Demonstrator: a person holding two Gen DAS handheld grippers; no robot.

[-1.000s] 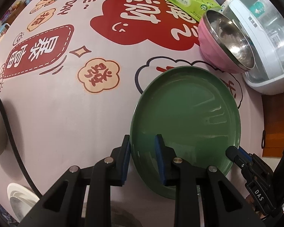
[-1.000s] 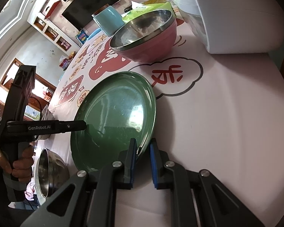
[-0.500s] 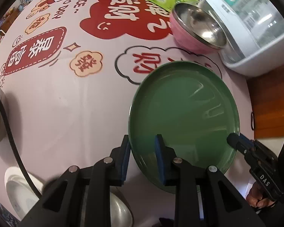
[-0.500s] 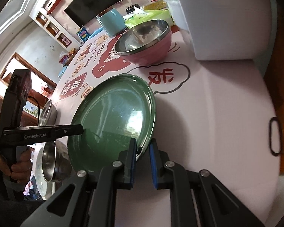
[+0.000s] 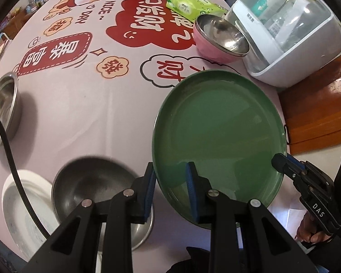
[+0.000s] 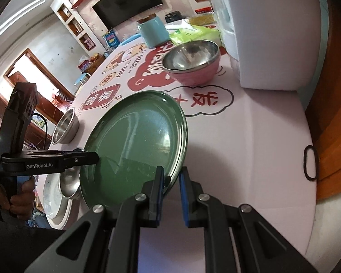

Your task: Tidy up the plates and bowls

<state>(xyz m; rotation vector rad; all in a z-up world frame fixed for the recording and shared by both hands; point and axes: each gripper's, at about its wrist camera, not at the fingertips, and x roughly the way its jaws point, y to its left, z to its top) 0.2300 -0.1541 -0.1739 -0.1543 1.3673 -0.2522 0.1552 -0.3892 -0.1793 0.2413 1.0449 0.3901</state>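
Observation:
A green plate (image 5: pixel 218 132) (image 6: pixel 138 141) hangs above the table, held by both grippers at opposite rims. My left gripper (image 5: pixel 170 174) is shut on its near-left rim; its side also shows as the left gripper (image 6: pixel 88 158) in the right wrist view. My right gripper (image 6: pixel 171 178) is shut on the near-right rim, and the right gripper (image 5: pixel 278 159) shows at the plate's right edge. Below the plate's left side sits a steel bowl (image 5: pixel 95 188) on a white plate (image 5: pixel 22 207). A pink bowl with steel lining (image 5: pixel 220 38) (image 6: pixel 193 63) stands farther back.
Another steel bowl (image 5: pixel 3 104) (image 6: pixel 64 125) sits at the table's left edge. A white appliance (image 5: pixel 291 36) stands at the right, a green tissue pack (image 5: pixel 191 4) and a blue canister (image 6: pixel 153 31) at the back. The table edge and wooden floor (image 5: pixel 316 109) lie to the right.
Both grippers have lifted the green plate off the table and carried it toward the near left. The steel bowl on the white plate has come into view beneath it.

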